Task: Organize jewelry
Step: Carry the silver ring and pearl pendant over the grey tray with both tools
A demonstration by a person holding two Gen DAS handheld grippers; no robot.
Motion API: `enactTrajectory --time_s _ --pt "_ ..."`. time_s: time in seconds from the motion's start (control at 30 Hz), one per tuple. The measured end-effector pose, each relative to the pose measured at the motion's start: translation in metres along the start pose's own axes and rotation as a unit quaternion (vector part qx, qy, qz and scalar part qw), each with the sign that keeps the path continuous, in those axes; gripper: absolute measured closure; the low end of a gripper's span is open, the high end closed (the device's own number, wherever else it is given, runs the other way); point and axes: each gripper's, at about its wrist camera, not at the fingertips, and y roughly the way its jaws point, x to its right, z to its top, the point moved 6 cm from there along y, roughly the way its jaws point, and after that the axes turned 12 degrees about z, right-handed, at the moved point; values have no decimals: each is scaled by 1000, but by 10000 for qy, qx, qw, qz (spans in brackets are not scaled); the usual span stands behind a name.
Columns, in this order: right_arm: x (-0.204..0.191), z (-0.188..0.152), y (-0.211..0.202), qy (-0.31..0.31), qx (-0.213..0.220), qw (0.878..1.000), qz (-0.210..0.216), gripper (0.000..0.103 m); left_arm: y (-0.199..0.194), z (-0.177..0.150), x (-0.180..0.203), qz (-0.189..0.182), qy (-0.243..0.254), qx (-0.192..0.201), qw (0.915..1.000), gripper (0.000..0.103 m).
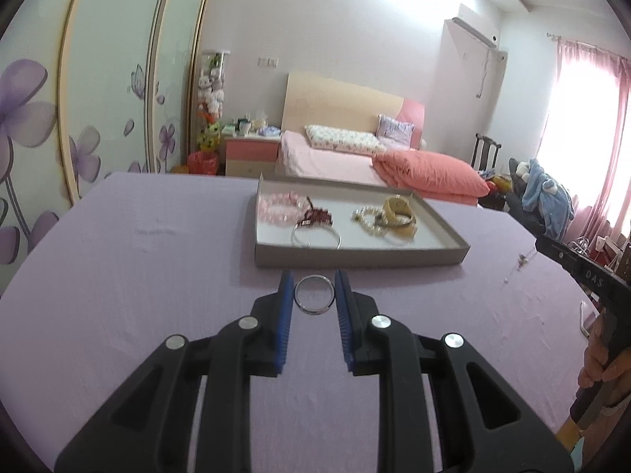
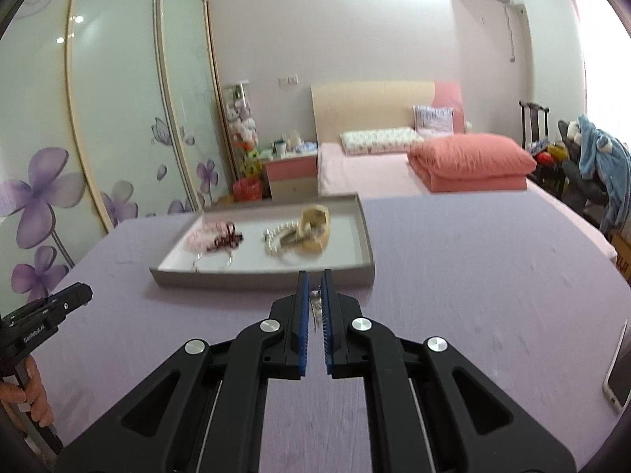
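Note:
A grey tray [image 1: 355, 257] on the purple table holds a pink bead bracelet [image 1: 278, 207], a silver bangle [image 1: 315, 238], a pearl strand [image 1: 368, 218] and a gold bangle [image 1: 400, 213]. My left gripper [image 1: 314, 289] is shut on a silver ring [image 1: 314, 295], just in front of the tray's near wall. My right gripper [image 2: 314, 287] is shut on a small silver earring [image 2: 314, 303], just in front of the tray [image 2: 268, 278], which shows the same jewelry. The right gripper's body shows at the left view's right edge [image 1: 583, 272].
A small earring [image 1: 523, 259] and a bead [image 1: 505, 280] lie on the cloth at the right. A phone [image 2: 619, 374] lies at the table's right edge. A bed [image 1: 355, 161] and wardrobe stand behind the table.

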Motion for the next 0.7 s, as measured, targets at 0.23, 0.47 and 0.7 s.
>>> enactTrajectory --time_s 0.23,0.47,0.7 --pt "-6 34 0 -133 506 9986 58 96 2 31 2 34 -46 338 9994 81" --pt "-12 72 23 -153 959 9948 323 96 24 80 13 -86 -107 755 9971 81" --pt "-17 88 67 -186 1120 9925 456 96 71 111 39 -18 -33 958 9954 81"
